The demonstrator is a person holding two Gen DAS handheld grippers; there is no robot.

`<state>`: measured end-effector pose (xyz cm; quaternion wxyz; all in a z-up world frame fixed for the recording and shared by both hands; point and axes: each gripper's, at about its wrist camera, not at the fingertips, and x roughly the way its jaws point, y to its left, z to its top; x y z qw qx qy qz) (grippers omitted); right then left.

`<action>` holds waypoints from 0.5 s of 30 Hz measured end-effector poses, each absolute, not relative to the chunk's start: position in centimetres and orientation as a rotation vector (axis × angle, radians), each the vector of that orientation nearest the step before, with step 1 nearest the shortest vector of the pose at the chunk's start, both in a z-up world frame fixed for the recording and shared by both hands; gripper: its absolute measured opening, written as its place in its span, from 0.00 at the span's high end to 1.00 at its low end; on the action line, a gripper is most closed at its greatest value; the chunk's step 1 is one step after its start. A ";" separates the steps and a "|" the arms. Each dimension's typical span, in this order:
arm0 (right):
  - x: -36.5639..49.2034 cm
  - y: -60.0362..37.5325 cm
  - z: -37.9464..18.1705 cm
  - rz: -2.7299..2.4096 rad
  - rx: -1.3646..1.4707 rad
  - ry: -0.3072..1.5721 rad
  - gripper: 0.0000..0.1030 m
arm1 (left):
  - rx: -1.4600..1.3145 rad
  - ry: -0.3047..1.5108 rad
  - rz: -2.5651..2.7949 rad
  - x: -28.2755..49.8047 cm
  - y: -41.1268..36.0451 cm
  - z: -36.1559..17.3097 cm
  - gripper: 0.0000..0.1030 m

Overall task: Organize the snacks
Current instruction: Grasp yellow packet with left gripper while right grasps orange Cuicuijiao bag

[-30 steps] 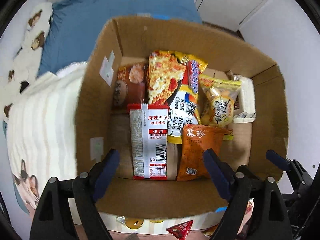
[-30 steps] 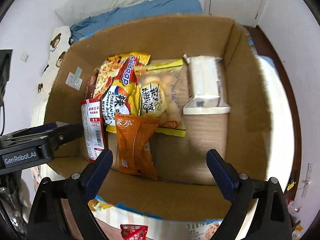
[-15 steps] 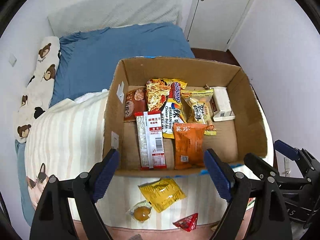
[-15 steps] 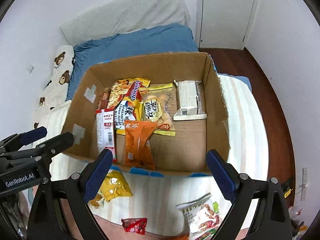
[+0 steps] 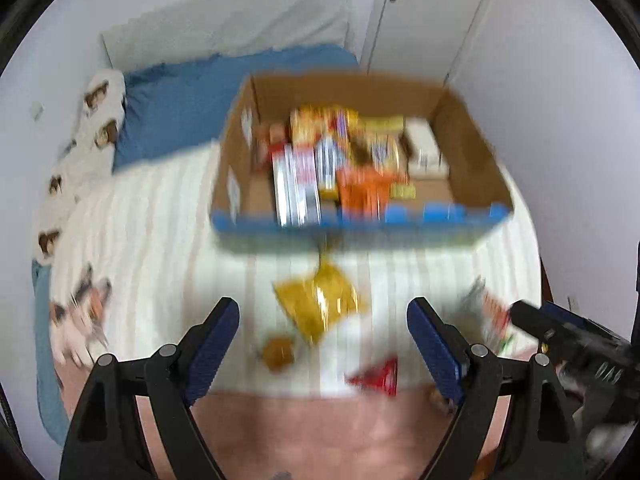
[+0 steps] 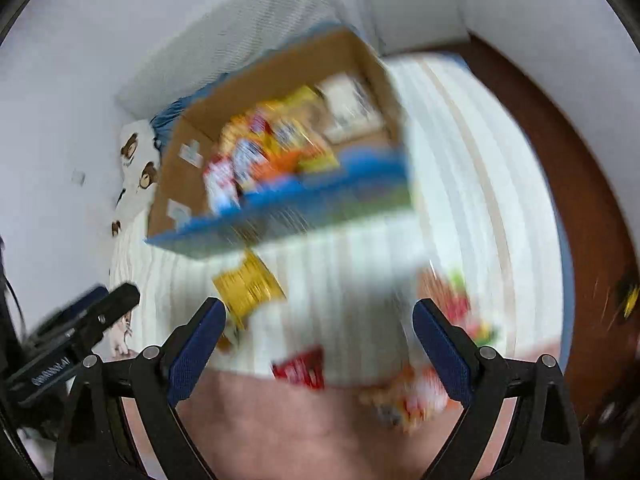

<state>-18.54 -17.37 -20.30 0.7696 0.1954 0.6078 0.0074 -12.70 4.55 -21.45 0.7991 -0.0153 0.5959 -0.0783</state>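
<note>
Both views are motion-blurred. A cardboard box [image 5: 472, 152] with a blue front edge stands on the striped bed cover and holds several snack packets [image 5: 320, 164]; it also shows in the right wrist view [image 6: 280, 68]. Loose on the cover in front of it lie a yellow packet [image 5: 320, 304], a small round orange snack [image 5: 278, 354], a red triangular packet [image 5: 378, 372] and a colourful bag [image 5: 492, 316]. My left gripper [image 5: 323, 344] is open and empty, above these. My right gripper [image 6: 319, 344] is open and empty, near the red packet [image 6: 300, 370] and the colourful bag [image 6: 460, 308].
The bed has a blue sheet [image 5: 192, 100], a bear-print pillow [image 5: 92, 120] at the left and a pink band [image 5: 320, 428] at the near edge. White walls and a door [image 5: 424, 12] stand behind. Brown floor [image 6: 580, 200] lies right of the bed.
Both grippers have pulled back from the box and swung down over the loose snacks on the cover. The right view has tilted to the right. Both stay open and empty.
</note>
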 end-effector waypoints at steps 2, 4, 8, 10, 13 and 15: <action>-21.1 -19.0 -22.6 -0.026 0.499 1.361 0.06 | -0.010 1.335 -0.158 -14.0 4.5 -24.1 0.16; -23.4 -20.6 -25.2 -0.066 0.589 1.411 0.06 | 0.029 1.387 -0.147 -14.3 4.4 -26.6 0.16; -26.4 -22.7 -30.0 -0.145 0.740 1.487 0.06 | 0.181 1.421 -0.158 -13.4 3.3 -29.8 0.16; -27.3 -23.2 -32.2 -0.173 0.829 1.506 0.06 | 0.299 1.421 -0.172 -12.4 2.2 -31.0 0.16; -28.0 -23.1 -34.3 -0.203 0.883 1.519 0.08 | 0.414 1.449 -0.217 -10.9 0.8 -33.2 0.16; -28.3 -22.9 -35.6 -0.216 0.905 1.527 0.16 | 0.462 1.461 -0.239 -10.1 0.2 -34.2 0.16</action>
